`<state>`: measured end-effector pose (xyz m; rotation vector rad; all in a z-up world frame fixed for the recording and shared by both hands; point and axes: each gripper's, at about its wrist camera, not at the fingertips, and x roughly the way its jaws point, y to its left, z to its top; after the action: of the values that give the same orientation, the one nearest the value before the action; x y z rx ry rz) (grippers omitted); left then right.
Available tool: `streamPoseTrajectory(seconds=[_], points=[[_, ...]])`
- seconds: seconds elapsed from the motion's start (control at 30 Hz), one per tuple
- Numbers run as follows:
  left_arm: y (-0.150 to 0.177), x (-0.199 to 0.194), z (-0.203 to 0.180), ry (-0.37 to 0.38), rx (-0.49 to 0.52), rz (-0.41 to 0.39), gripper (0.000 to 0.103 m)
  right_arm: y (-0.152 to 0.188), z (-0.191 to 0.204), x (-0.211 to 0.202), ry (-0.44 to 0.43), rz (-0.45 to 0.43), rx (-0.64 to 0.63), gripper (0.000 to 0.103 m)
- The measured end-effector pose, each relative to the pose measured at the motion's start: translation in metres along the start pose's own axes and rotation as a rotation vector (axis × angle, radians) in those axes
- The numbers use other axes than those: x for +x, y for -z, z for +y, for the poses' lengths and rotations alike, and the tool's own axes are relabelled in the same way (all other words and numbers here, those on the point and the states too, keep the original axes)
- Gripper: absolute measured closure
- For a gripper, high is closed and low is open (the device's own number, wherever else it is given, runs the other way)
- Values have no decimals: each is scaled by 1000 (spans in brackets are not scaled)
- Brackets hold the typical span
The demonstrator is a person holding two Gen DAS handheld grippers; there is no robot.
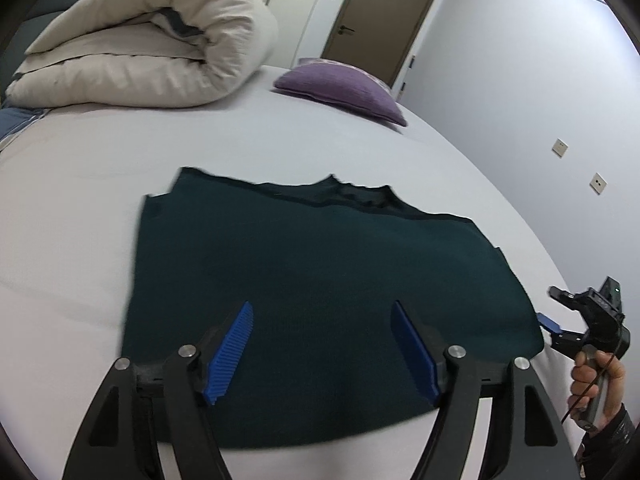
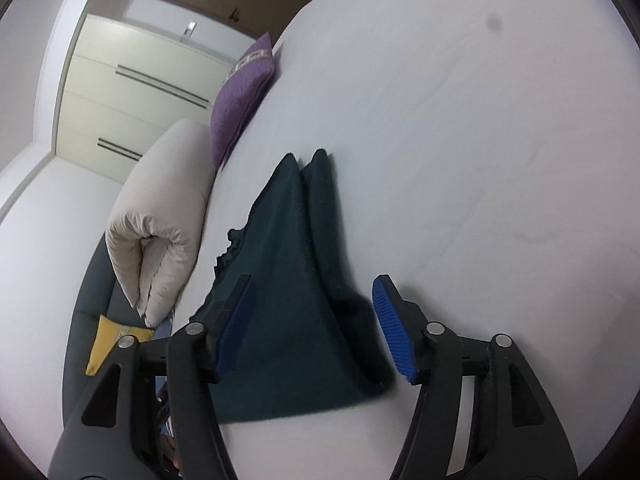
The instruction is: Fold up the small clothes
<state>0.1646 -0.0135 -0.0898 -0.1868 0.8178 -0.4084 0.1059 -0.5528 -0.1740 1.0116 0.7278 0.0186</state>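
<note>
Pale bedsheet (image 1: 80,240) stretches taut and smooth beneath both tools. Ahead of the left gripper (image 1: 322,344), its ribbed blue fingers (image 1: 230,354) spread with nothing between them, lies the dark green garment (image 1: 320,272), a soft knit rectangle, seemingly flattened for folding. The right gripper (image 2: 316,328) straddles its doubled edge, pads released.

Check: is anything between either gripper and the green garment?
Nothing visible. The garment lies flat on the bed, right under the open left gripper and open right gripper. The duvet and purple pillow sit well behind it.
</note>
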Motion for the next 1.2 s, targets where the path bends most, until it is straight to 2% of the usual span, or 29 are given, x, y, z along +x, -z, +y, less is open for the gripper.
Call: streamPoseTrajectory(seconds=[0.13,0.3,0.53,0.63,0.83,0.9,1.0,1.2], points=[[-5,20,-12,10,7,32,28,-9,5,27,2,51,4,42],[1,57,-9,-15,-18,125,28,-20,13,57,24,93,-14,42],[8,69,-13,-70,29,140,25,-27,33,86,9,162,-62,42],[9,73,-15,-78,41,142,22,-22,46,94,31,182,-106,42],[12,74,-18,-88,63,144,21,-17,49,100,66,197,-117,60],[12,74,-17,-87,61,144,20,-17,45,98,78,198,-116,72],[12,74,-18,-88,65,143,18,-17,38,98,86,199,-106,83],[12,76,-20,-90,75,140,17,-18,32,99,50,199,-68,85]])
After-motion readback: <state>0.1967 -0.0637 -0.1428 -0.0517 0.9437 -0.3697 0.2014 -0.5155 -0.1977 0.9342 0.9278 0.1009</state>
